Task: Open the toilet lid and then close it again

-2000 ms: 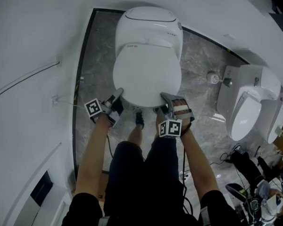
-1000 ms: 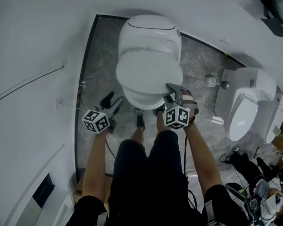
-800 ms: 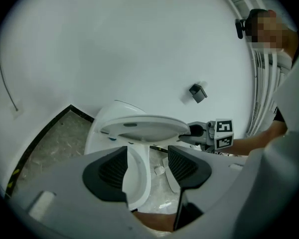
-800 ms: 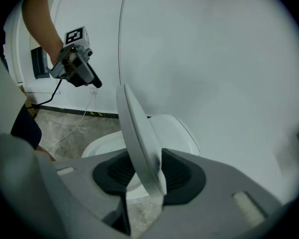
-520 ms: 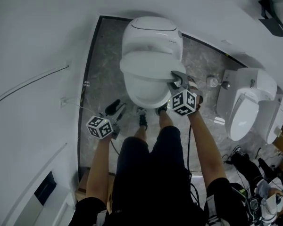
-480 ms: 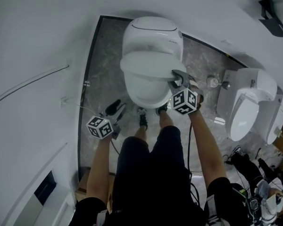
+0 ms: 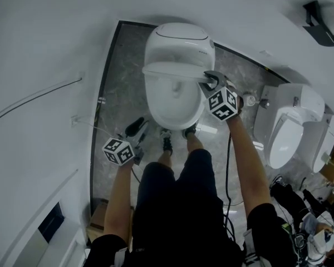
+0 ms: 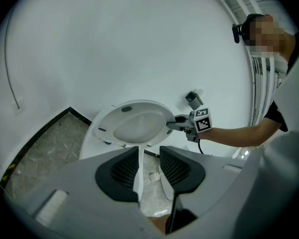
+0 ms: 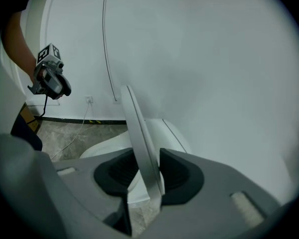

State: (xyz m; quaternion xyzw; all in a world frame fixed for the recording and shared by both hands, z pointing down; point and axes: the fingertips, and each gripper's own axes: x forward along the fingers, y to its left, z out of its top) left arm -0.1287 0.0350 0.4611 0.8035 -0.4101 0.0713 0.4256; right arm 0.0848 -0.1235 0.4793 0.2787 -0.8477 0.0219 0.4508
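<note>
The toilet lid (image 7: 175, 69), flat on the seat two seconds ago with both grippers at its front edge, now stands close to upright at the rear of the toilet bowl (image 7: 153, 107), raised by the right gripper (image 7: 207, 80) alone. That gripper's fingers (image 9: 178, 172) grasp the lid's rim on the bowl's right side, the thin white edge caught between them, and have just been tightening a little more. The left gripper (image 7: 138, 129) has let go and hangs off the bowl's front-left corner, over the marble floor (image 7: 118, 65). Its fingers (image 8: 123, 169) are released with nothing between them, though they have just been drawing closer together. The opening half of the job looks all but complete, and lowering the lid again is yet to come. The lid's long axis runs from the hinge at the bowl's rear up to its free tip, and its pale underside faces forward over the open bowl towards the person. From above it narrows to a slim band across the bowl's back.
</note>
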